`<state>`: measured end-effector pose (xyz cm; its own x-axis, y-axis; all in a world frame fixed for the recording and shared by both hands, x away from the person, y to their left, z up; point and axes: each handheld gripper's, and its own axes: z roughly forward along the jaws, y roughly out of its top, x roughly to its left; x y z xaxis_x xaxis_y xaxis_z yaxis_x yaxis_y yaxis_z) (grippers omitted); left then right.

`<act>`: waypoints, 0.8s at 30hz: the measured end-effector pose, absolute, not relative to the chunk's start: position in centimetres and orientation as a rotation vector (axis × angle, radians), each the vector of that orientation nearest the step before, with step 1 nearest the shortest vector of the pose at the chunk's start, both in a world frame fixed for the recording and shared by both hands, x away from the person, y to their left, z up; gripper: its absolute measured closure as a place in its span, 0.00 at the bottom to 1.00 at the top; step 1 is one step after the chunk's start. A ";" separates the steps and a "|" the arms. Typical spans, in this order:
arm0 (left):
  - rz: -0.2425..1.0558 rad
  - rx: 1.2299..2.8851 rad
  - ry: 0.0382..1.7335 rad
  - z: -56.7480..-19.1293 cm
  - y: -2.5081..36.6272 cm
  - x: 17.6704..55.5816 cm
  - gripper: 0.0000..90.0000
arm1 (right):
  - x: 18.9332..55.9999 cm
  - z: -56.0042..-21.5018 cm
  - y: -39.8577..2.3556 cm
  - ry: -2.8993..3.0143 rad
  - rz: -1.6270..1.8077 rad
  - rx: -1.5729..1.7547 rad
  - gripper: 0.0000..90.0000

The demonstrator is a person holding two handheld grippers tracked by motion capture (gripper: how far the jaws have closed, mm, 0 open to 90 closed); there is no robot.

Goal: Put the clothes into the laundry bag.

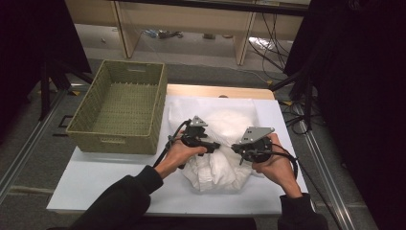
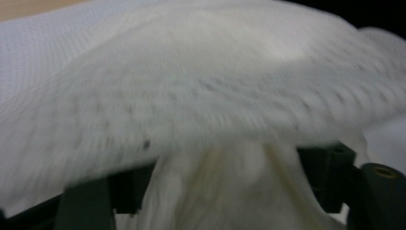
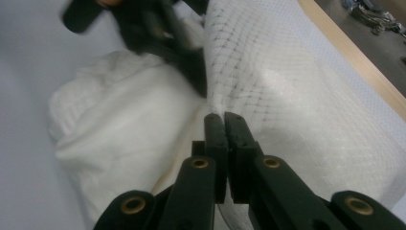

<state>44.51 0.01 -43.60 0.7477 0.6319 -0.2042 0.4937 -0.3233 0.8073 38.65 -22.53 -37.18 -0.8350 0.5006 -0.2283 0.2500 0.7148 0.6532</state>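
Note:
A white mesh bag (image 1: 225, 120) lies on the table with a bundle of white cloth (image 1: 213, 172) bulging out of its near end. My left gripper (image 1: 214, 145) reaches into that end from the left. In the left gripper view its jaws (image 2: 230, 177) stand apart with the cloth (image 2: 225, 206) bunched between them, under the raised mesh (image 2: 191, 86). My right gripper (image 1: 235, 148) comes in from the right. Its jaws (image 3: 224, 120) are pressed together at the edge of the mesh (image 3: 287, 96), which it holds up. The left gripper (image 3: 191, 72) shows blurred just beyond, beside the cloth (image 3: 119, 120).
A green woven basket (image 1: 119, 108) with nothing in it stands at the table's far left corner. The white table top (image 1: 95, 177) lies bare in front of it. A wooden strip (image 1: 215, 91) runs along the far edge; cables and stands lie on the floor to the right.

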 end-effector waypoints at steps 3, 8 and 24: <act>0.179 1.985 0.831 -43.0 1.5 42.8 0.26 | 38.8 -37.1 -22.8 2.515 0.883 0.572 1.00; 0.168 2.107 0.726 -43.4 2.6 40.8 0.20 | 38.7 -37.0 -22.9 2.495 0.891 0.612 1.00; 0.040 2.034 0.758 -43.3 -0.5 42.3 0.83 | 38.4 -36.7 -22.3 2.528 0.954 0.563 1.00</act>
